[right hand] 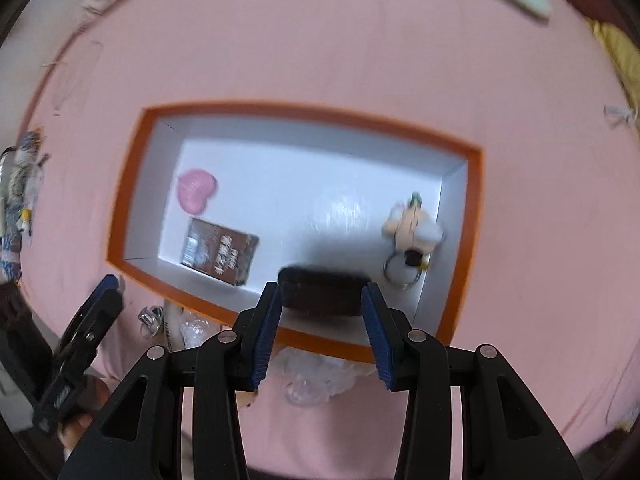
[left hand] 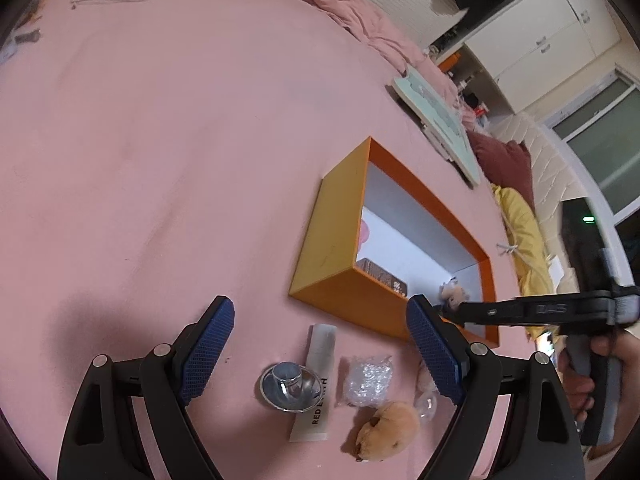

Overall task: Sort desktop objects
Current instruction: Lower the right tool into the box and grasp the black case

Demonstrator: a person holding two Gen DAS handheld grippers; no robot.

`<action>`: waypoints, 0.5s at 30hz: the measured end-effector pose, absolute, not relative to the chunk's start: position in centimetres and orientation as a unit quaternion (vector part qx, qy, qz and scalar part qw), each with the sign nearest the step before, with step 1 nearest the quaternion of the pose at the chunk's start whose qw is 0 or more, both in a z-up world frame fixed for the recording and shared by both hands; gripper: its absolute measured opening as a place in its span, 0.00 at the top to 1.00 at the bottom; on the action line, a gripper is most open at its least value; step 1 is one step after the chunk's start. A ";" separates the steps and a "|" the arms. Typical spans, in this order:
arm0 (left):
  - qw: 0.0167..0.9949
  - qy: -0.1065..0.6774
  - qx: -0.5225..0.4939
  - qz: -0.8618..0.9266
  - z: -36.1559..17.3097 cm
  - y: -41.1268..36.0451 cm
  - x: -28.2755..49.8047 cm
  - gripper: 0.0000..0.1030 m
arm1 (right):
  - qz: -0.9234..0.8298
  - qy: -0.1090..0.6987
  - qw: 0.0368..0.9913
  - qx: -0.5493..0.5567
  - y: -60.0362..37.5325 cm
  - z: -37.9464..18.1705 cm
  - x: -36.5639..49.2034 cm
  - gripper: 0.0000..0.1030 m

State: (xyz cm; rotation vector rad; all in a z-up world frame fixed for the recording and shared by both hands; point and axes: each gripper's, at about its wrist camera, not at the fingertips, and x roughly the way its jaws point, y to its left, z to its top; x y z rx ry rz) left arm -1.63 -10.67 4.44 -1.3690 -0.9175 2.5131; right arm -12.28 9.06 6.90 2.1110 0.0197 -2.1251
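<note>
While right tool [right hand: 322, 308] pinches black case [right hand: 324, 290], orange box [right hand: 280, 110] holds pink heart [right hand: 196, 196], brown carton [right hand: 220, 254], keychain doll [right hand: 412, 226], left tool [left hand: 320, 356] spread.

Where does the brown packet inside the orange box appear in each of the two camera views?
Left wrist view: brown packet sits right of centre, half hidden behind the box's near wall.
Right wrist view: brown packet lies left of centre, on the white floor.
Shared landmark: the orange box.

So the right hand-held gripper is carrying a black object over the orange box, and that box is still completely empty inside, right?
Not empty. The right wrist view shows the orange box already holds a pink heart, a brown packet and a small figure keychain. The right hand-held gripper does hold the black object over it.
</note>
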 end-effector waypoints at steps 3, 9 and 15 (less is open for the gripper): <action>0.072 -0.311 -0.451 0.834 4.4 -10.7 -1.6 0.15 | -0.689 0.013 0.054 0.722 8.7 5.7 -13.2 0.56; 0.075 -0.317 -0.451 0.831 4.3 -10.9 -1.6 0.15 | -0.672 0.029 0.051 0.738 7.1 3.6 -13.3 0.28; 0.077 -0.322 -0.453 0.828 4.2 -11.0 -1.7 0.15 | -0.665 0.008 0.043 0.746 7.4 1.7 -13.4 0.27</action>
